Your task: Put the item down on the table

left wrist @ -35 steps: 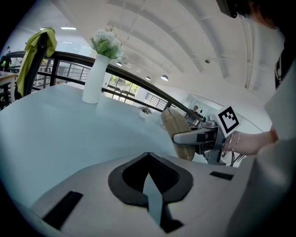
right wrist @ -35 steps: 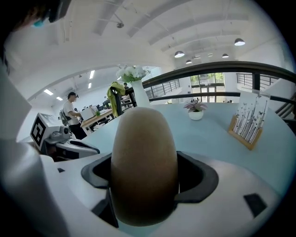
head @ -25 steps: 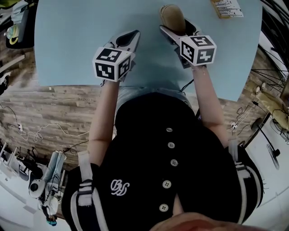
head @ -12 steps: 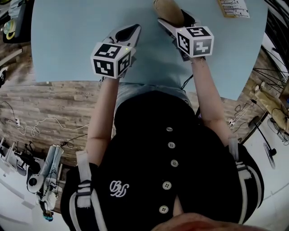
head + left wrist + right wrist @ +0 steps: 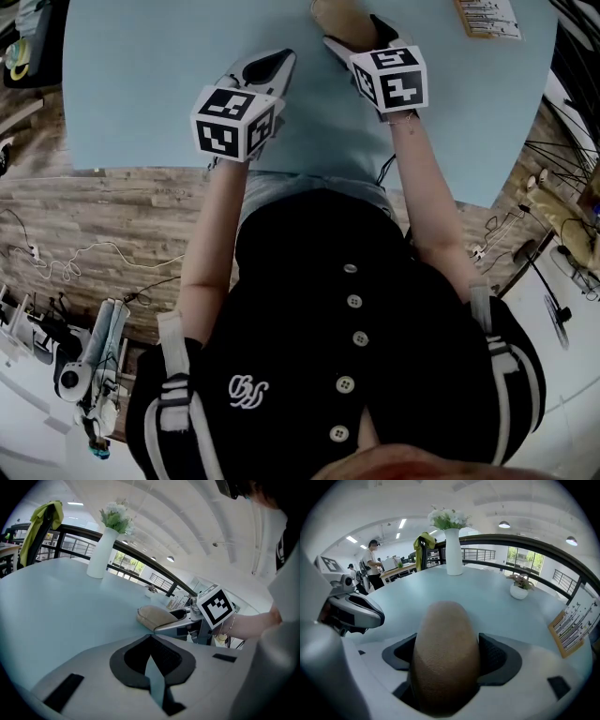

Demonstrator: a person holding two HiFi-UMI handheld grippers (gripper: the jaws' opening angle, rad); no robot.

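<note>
Shifted farther out across the table (image 5: 141, 84) since a second ago, along with the tan item (image 5: 337, 16) pinched by its sides in the jaws of the right gripper (image 5: 349, 39); hardly any change at the left gripper (image 5: 265, 67), parked beside it nearer the table edge, jaws pressed together on nothing. Held low over the tabletop with the item, seemingly at or just above the surface, though impossible to say whether touching. To finish well: lower gently until the underside rests flat, keep level so as not to roll the rounded body, then spread the jaws slowly and evenly and draw straight back without dragging it along. Plenty of bare table ahead, so no call to reach toward the far things. By count: two grippers, one item, one white vase (image 5: 453, 552) with flowers, one small potted plant (image 5: 519, 589), one printed card (image 5: 487, 16) off to the right.
</note>
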